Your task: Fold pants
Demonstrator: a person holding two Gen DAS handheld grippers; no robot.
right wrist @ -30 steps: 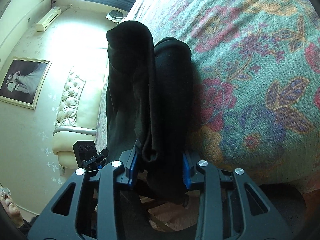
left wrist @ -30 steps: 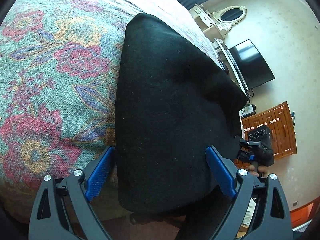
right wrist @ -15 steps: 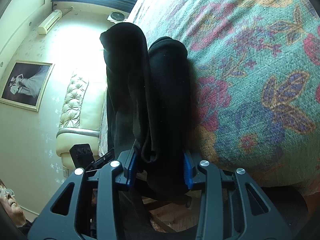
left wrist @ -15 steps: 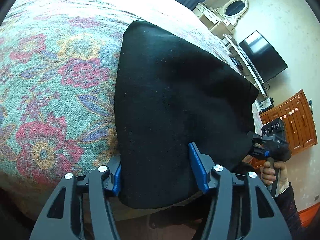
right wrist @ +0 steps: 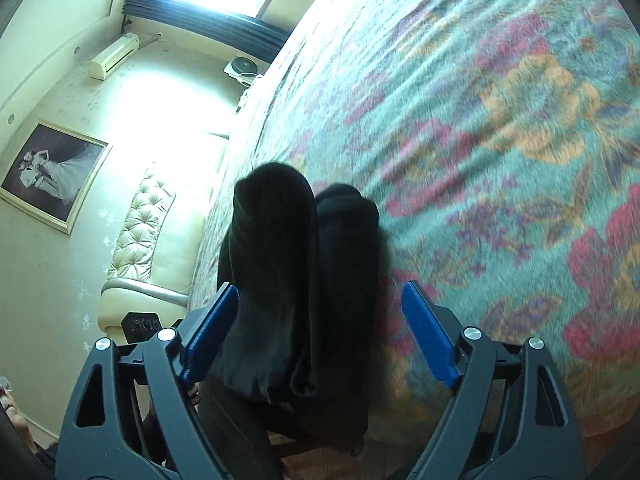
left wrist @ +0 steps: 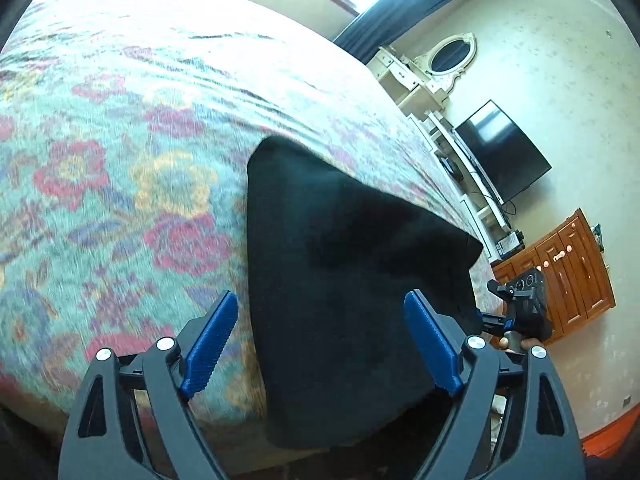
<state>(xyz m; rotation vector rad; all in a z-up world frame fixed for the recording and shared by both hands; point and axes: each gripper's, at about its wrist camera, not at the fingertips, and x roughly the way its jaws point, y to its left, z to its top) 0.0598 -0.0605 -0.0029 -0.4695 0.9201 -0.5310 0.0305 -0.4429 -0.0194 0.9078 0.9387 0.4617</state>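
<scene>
Right, black pants (left wrist: 344, 288) lie in a folded stack at the near edge of the bed, bottom end hanging a little over the side. From the right wrist view the bundle (right wrist: 304, 280) shows at least two thick layers, one rolled ridge beside the other, so the fold looks mostly made.

Left gripper (left wrist: 320, 344) is spread wide, blue pads either side of the stack's near end, neither pad clearly touching cloth. Right gripper (right wrist: 316, 336) is wide too, pads straddling the bundle's narrow end with gaps on both sides. Neither holds anything.

Judgement: release step, fold set down, both tools clear of the fabric. Next move depends on whether one more fold is wanted. If so, re-grip the overhanging near end with both and carry it toward the far end, keeping the layers aligned. If not, back straight out without snagging the hem.

Floral bedspread (left wrist: 120, 168) runs under everything. Tufted cream headboard (right wrist: 148, 240) at far left, TV (left wrist: 504, 164) and wooden cabinet (left wrist: 568, 276) at right.
</scene>
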